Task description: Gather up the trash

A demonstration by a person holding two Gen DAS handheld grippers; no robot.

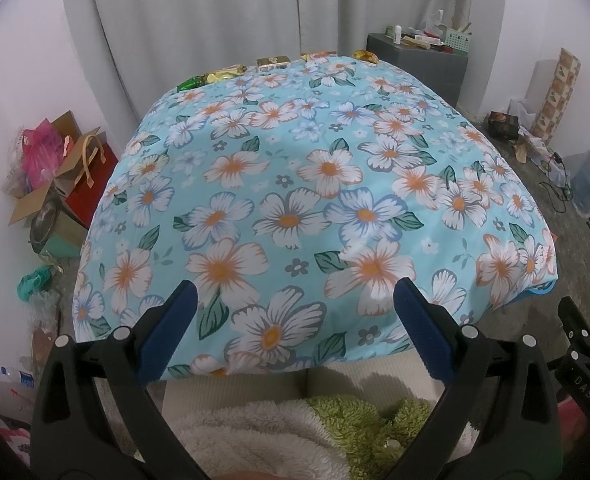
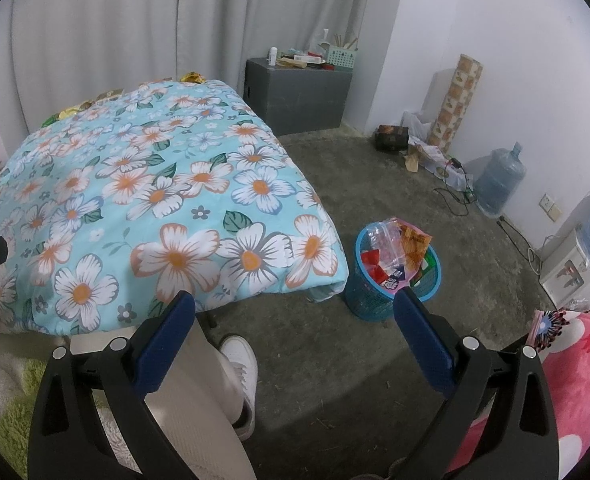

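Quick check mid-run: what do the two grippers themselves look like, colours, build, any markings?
The left gripper and right gripper look alike: black plastic frames, wedge-shaped fingers faced with dark blue pads, and round silver pins at the joints. In the left wrist view, the neighbouring gripper's frame carries white "DAS" lettering. No cables show.

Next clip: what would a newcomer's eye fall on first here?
The floral cloth covering the table fills both views. Shiny wrappers line its far edge. On the floor at the table's right corner stands a blue basket full of wrappers.
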